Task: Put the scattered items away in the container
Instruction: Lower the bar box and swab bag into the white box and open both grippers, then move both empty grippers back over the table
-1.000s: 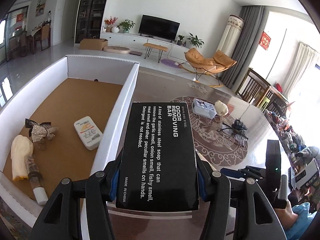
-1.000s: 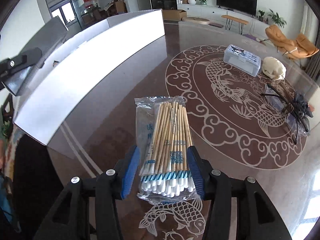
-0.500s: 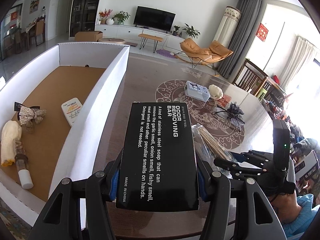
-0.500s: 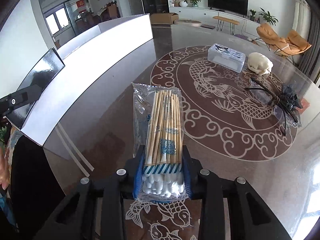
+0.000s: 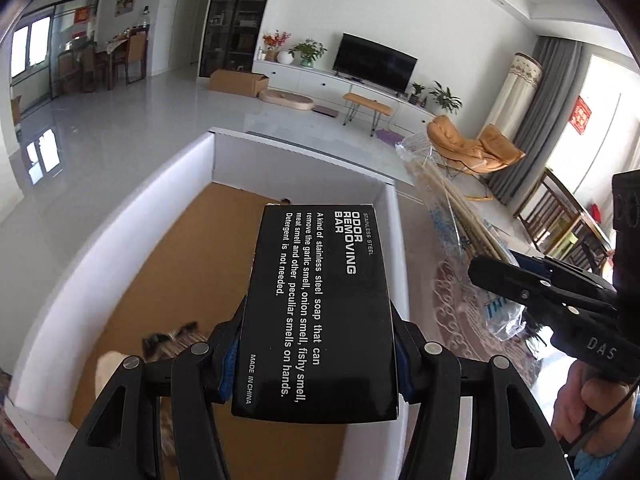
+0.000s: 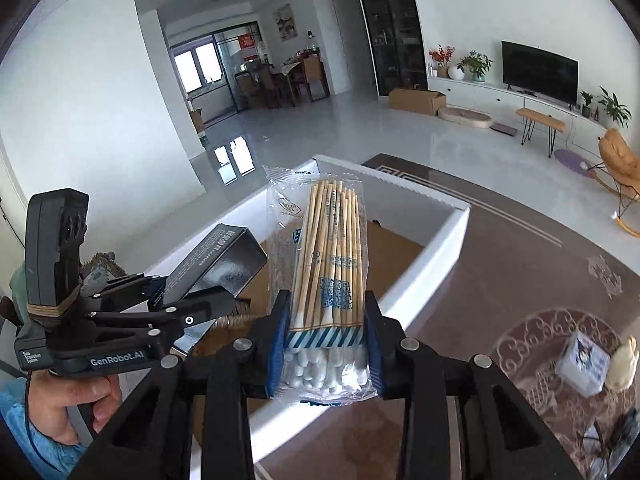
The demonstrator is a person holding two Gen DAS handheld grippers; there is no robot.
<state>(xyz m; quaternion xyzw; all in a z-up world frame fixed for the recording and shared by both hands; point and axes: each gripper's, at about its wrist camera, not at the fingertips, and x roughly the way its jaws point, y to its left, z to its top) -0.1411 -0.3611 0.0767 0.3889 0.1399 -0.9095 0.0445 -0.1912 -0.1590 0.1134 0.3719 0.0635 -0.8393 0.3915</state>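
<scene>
Left gripper [image 5: 316,364]: clamped on both long sides of the black box [image 5: 320,304], blue pads pressed flat against it.
Black box: held lengthwise, white print facing up, raised over the right-hand part of the container [image 5: 120,240].
Right gripper [image 6: 325,344]: pinched tight on the pack of cotton swabs [image 6: 326,280], just closed onto it.
Pack of cotton swabs: gripped at the cotton-tip end, wooden sticks pointing away, clear wrapper sticking out past the pads; held up over the container's near wall.
Container: white walls, brown cardboard floor, open top; standing on the glossy table [image 6: 520,264].
Inside container: blurred items at the near end, partly hidden behind the left gripper.
Table, far right: small clear box [image 6: 582,362] touching a cream-coloured object [image 6: 622,366], well apart from the container.
</scene>
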